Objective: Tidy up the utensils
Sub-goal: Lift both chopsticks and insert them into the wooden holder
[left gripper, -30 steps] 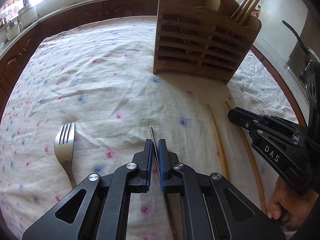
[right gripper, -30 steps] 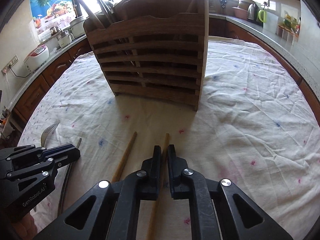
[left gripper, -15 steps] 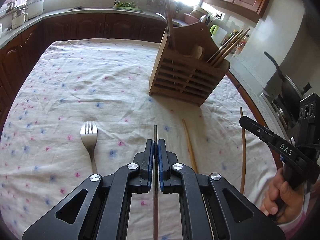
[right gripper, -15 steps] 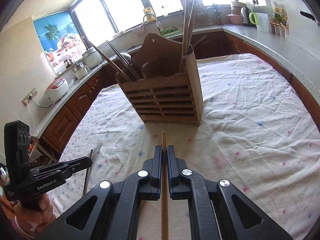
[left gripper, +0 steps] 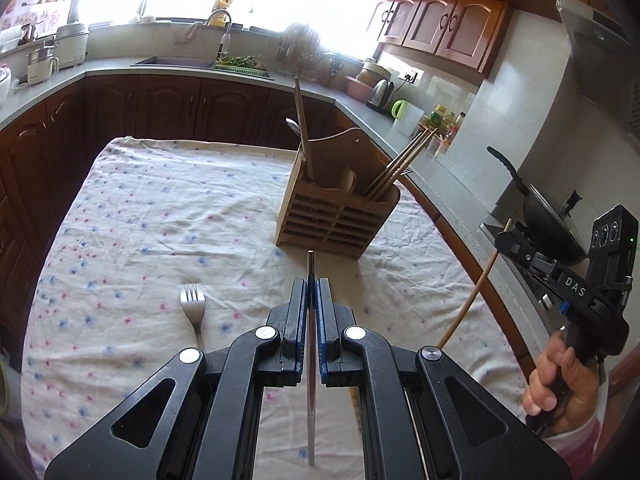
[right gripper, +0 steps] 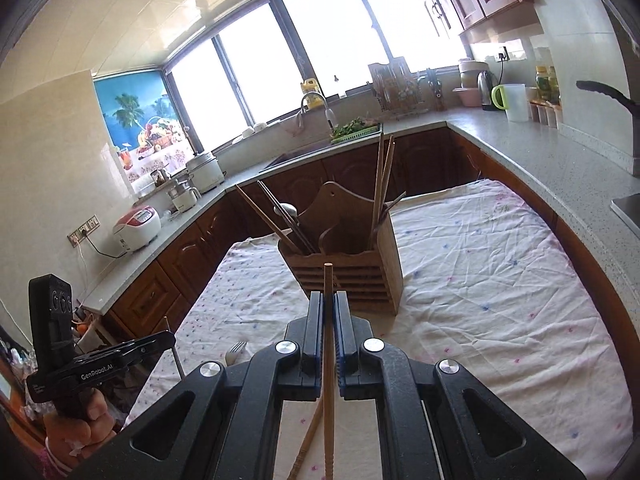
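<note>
Metal chopstick (left gripper: 311,280) sits pinched between the pressed-together jaws of the left gripper (left gripper: 311,294), tip poking forward past the fingers, lifted above the table. Wooden chopstick (right gripper: 328,300) is clamped the same way in the right gripper (right gripper: 328,308), jaws tight on it, shaft running back under the gripper body. In the left wrist view the right gripper (left gripper: 516,246) shows at far right with the wooden chopstick (left gripper: 472,300) slanting down from it. In the right wrist view the left gripper (right gripper: 160,340) shows at lower left.

Wooden slatted holder (left gripper: 336,220) stands upright on the far part of the tablecloth (left gripper: 160,220), ahead of both grippers, well apart from them. It already holds chopsticks (left gripper: 400,164), a spoon and a long wooden handle.

Fork (left gripper: 194,312) lies flat on the cloth, near left of the left gripper, tines pointing far. One more wooden chopstick (right gripper: 310,436) lies on the cloth under the right gripper.
</note>
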`<state>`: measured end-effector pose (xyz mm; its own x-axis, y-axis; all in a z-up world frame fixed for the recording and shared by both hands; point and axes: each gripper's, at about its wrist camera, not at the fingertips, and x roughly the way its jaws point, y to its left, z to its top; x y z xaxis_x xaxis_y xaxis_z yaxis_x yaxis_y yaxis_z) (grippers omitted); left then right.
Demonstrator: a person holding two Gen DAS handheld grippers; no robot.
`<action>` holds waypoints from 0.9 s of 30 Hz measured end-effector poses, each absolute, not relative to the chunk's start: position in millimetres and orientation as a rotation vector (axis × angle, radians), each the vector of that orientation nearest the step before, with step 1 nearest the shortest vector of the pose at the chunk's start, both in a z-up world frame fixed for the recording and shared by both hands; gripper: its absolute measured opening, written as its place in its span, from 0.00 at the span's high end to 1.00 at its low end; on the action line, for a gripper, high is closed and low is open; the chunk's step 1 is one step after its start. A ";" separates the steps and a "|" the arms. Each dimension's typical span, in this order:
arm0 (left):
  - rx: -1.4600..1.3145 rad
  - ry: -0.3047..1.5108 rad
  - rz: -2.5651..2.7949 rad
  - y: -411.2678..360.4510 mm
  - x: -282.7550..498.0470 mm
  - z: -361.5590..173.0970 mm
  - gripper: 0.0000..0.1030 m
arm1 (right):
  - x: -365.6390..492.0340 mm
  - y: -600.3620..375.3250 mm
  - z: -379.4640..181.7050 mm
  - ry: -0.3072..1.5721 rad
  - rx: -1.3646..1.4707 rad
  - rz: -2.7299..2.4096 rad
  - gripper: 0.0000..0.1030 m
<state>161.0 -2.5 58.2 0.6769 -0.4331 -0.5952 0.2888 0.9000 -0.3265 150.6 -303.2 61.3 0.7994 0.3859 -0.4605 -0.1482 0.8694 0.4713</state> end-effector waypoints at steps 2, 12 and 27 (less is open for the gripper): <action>-0.215 0.710 -0.409 -1.1 159.7 62.7 0.96 | 151.3 -304.4 65.3 0.566 0.430 0.294 0.95; -0.216 0.659 -0.396 4.7 165.2 81.0 0.96 | 160.2 -305.0 81.0 0.528 0.416 0.295 0.95; -0.223 0.579 -0.395 2.5 184.3 111.0 0.96 | 178.3 -314.1 87.8 0.486 0.430 0.276 0.95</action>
